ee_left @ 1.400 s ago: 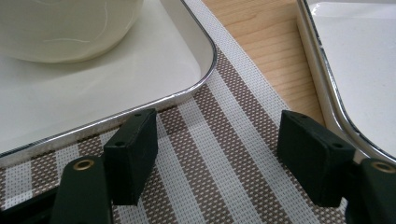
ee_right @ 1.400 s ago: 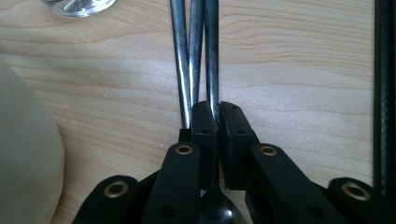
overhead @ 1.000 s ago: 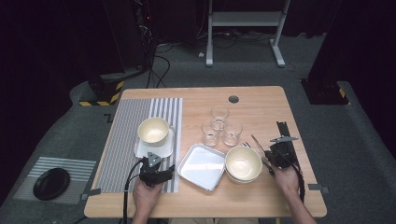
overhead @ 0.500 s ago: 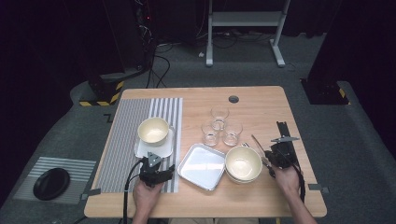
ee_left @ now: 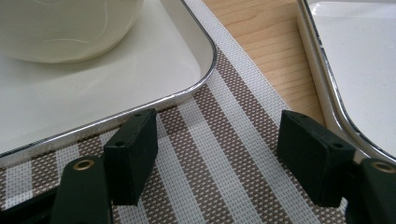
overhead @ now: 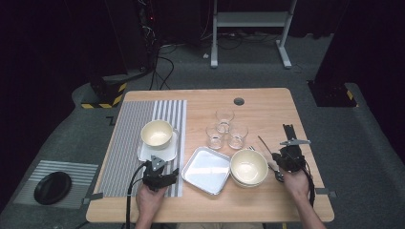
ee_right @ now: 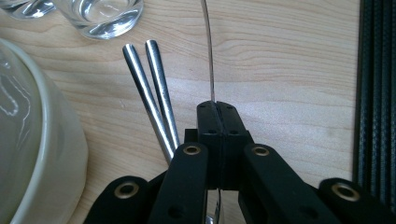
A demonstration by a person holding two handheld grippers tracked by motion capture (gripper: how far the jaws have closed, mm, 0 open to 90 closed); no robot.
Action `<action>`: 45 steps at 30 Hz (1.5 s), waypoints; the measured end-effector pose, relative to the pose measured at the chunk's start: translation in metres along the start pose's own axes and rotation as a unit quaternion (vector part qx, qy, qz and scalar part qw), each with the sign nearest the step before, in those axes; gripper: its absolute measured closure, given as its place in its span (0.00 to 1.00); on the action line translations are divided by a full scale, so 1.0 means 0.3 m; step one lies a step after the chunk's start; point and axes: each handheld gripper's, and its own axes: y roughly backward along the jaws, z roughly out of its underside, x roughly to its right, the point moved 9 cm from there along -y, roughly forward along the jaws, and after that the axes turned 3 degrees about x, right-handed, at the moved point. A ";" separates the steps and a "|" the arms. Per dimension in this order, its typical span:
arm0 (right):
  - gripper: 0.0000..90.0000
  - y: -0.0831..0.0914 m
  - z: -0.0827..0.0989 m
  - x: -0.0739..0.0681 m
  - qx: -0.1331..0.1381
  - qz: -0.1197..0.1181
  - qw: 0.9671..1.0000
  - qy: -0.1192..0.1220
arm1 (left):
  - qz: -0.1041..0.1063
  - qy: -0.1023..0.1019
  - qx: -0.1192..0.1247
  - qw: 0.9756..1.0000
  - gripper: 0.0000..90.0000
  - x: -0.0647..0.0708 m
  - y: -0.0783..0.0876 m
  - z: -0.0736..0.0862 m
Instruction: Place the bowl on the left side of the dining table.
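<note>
My left gripper (overhead: 165, 172) (ee_left: 219, 154) rests open over the striped placemat (overhead: 129, 138) (ee_left: 219, 140), nothing between its pads. Just ahead of it is the corner of a small white tray (overhead: 143, 153) (ee_left: 140, 60) carrying a cream bowl (overhead: 156, 133) (ee_left: 65, 28). My right gripper (overhead: 288, 160) (ee_right: 217, 109) lies on the wood at the right, shut on a thin metal utensil (ee_right: 210, 60) seen edge-on, which runs straight ahead from the jaws. Two more metal handles (ee_right: 154, 93) lie side by side just left of it.
A square metal tray (overhead: 206, 170) (ee_left: 359, 56) sits between the hands, with stacked cream bowls (overhead: 248, 168) (ee_right: 28, 154) to its right. Three glasses (overhead: 223, 129) stand mid-table, one in the right gripper view (ee_right: 105, 14). A black strip (overhead: 289, 131) (ee_right: 376, 93) lies by the right gripper.
</note>
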 end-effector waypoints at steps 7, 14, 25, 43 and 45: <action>1.00 0.014 0.000 0.002 0.011 -0.007 1.000 0.002 | 0.001 -0.013 -0.002 1.000 0.33 -0.005 0.001 -0.001; 1.00 0.031 -0.006 0.004 0.019 -0.011 1.000 0.009 | 0.001 -0.012 -0.002 1.000 0.33 -0.005 0.001 -0.001; 1.00 0.063 -0.018 0.004 0.032 -0.018 0.999 0.020 | 0.002 -0.011 -0.001 1.000 0.33 -0.006 0.001 -0.001; 1.00 0.118 -0.016 0.015 0.047 -0.029 0.998 0.028 | 0.000 0.001 0.000 1.000 0.33 0.000 0.000 0.000; 1.00 0.119 -0.016 0.015 0.049 -0.031 0.998 0.031 | 0.000 0.001 0.000 1.000 0.33 0.000 0.000 0.000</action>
